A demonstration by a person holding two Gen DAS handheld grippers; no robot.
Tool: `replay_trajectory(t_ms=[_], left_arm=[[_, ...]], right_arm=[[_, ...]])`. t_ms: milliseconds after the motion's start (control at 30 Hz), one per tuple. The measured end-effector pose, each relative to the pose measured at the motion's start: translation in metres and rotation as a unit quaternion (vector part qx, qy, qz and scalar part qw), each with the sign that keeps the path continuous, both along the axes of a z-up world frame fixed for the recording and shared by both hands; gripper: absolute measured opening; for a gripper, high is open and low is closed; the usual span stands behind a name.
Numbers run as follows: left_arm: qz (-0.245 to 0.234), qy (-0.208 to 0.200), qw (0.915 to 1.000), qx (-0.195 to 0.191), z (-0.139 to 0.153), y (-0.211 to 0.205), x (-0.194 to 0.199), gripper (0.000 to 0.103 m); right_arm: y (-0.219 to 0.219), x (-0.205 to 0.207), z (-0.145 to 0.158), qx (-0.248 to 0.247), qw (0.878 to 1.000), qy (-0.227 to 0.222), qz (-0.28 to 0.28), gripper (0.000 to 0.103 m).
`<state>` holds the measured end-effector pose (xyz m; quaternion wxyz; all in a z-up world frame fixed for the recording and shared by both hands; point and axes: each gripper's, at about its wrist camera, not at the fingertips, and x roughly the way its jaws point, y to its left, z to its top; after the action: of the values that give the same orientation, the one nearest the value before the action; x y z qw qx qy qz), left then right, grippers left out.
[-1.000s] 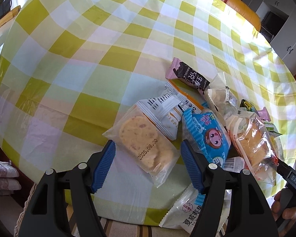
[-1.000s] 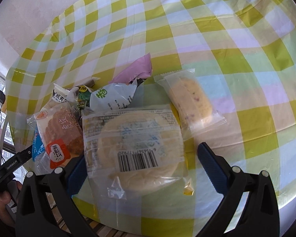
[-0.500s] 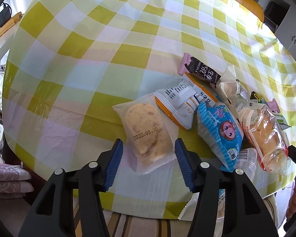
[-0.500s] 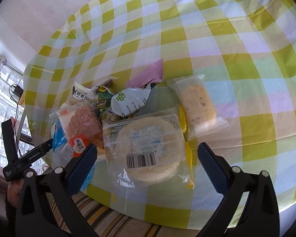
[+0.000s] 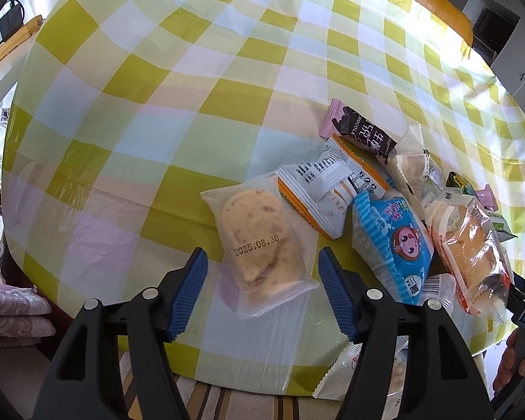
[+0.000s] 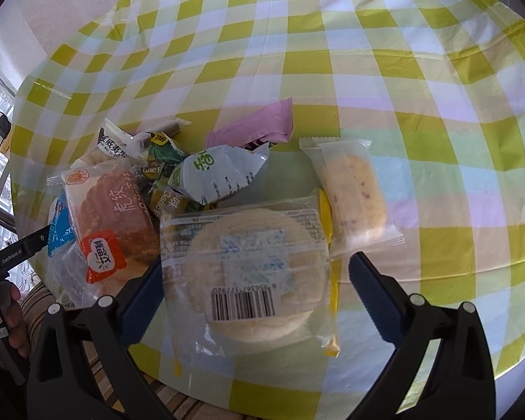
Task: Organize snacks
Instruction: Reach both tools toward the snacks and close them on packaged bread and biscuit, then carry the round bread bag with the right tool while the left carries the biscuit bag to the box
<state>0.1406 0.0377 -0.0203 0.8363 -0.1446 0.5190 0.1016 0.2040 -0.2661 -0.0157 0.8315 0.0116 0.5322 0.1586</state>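
A pile of wrapped snacks lies on a green-checked tablecloth (image 5: pixel 157 105). In the left wrist view my left gripper (image 5: pixel 262 273) is open, its blue pads either side of the near end of a clear-wrapped biscuit (image 5: pixel 259 241) stamped 2025.08.30. Beside it lie a white-and-orange pack (image 5: pixel 329 189), a blue cartoon pack (image 5: pixel 395 241), a bread pack (image 5: pixel 472 245) and a pink-and-black chocolate bar (image 5: pixel 360 129). In the right wrist view my right gripper (image 6: pixel 255 273) is open around a large round cake in clear wrap (image 6: pixel 252 273). The biscuit (image 6: pixel 353 196) lies to its right.
The right wrist view shows a red-labelled bread pack (image 6: pixel 105 217), a white-and-green pouch (image 6: pixel 220 171), a pink wrapper (image 6: pixel 255 126) and small green candies (image 6: pixel 161 161). The table's near edge (image 6: pixel 262 395) runs just below the cake. An orange chair (image 5: pixel 444 10) stands behind the table.
My left gripper has drawn back and shifted, so the dated biscuit now sits centred between its pads. My right gripper has come back down close over the round cake.
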Motion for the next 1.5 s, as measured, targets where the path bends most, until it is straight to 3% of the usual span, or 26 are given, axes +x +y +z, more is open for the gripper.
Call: replay_trajectory(t_ms=[67, 167, 533, 767, 1133, 1333, 1500], left_arm=[[0.001, 0.007, 0.9997, 0.025, 0.000, -0.003, 0.002, 0.044], [-0.001, 0.010, 0.9994, 0.032, 0.001, -0.004, 0.001, 0.037], [0.016, -0.025, 0.9994, 0.019, 0.018, 0.000, -0.021, 0.034], [-0.006, -0.057, 0.9980, 0.028, 0.041, -0.022, -0.039, 0.034], [-0.088, -0.087, 0.9921, 0.021, 0.072, -0.091, -0.064, 0.034], [-0.162, -0.097, 0.9819, 0.015, 0.080, -0.151, -0.069, 0.034], [-0.236, -0.093, 0.9673, 0.003, 0.078, -0.210, -0.072, 0.034]], right_arm=[[0.000, 0.000, -0.004, 0.011, 1.000, 0.003, -0.004, 0.085], [0.002, -0.005, -0.002, 0.002, 1.000, -0.005, -0.004, 0.074], [-0.013, -0.032, 0.010, -0.002, 0.999, -0.025, -0.027, 0.070], [-0.027, -0.052, 0.022, -0.001, 0.998, -0.042, -0.045, 0.070], [-0.076, -0.091, 0.038, -0.005, 0.994, -0.061, -0.088, 0.070], [-0.117, -0.113, 0.039, -0.011, 0.990, -0.065, -0.128, 0.070], [-0.155, -0.132, 0.033, -0.015, 0.984, -0.060, -0.168, 0.070]])
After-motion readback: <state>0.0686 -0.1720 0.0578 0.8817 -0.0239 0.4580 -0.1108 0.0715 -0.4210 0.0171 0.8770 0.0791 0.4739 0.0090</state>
